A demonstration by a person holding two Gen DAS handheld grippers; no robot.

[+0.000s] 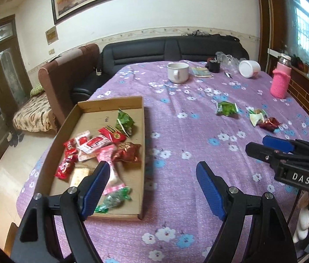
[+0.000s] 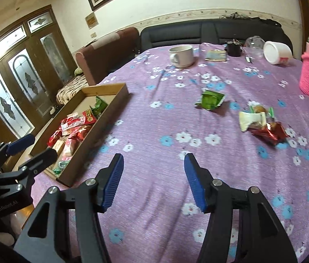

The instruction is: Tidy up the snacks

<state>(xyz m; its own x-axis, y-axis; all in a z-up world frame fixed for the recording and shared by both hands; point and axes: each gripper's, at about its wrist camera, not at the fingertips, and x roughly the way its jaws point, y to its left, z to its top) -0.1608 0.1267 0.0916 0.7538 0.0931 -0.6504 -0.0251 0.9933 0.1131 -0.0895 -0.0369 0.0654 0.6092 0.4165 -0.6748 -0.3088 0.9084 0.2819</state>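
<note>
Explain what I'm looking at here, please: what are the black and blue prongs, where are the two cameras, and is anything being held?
No robot here: a person holds a two-finger gripper in each hand, each carrying a fisheye camera looking along its fingers. The prongs in the foreground are those fingers with blue pads. One picture is from the left gripper, the other from the right gripper; each also glimpses the other at its edge. Both are open and hold nothing.

Below them is a table under a purple flowered tablecloth. A shallow cardboard box holds a heap of wrapped snacks. Outside it lie a green snack packet and, apart from it, a small cluster: a white packet and a red packet. Farther back stand a white mug and a pink-sleeved bottle.
</note>
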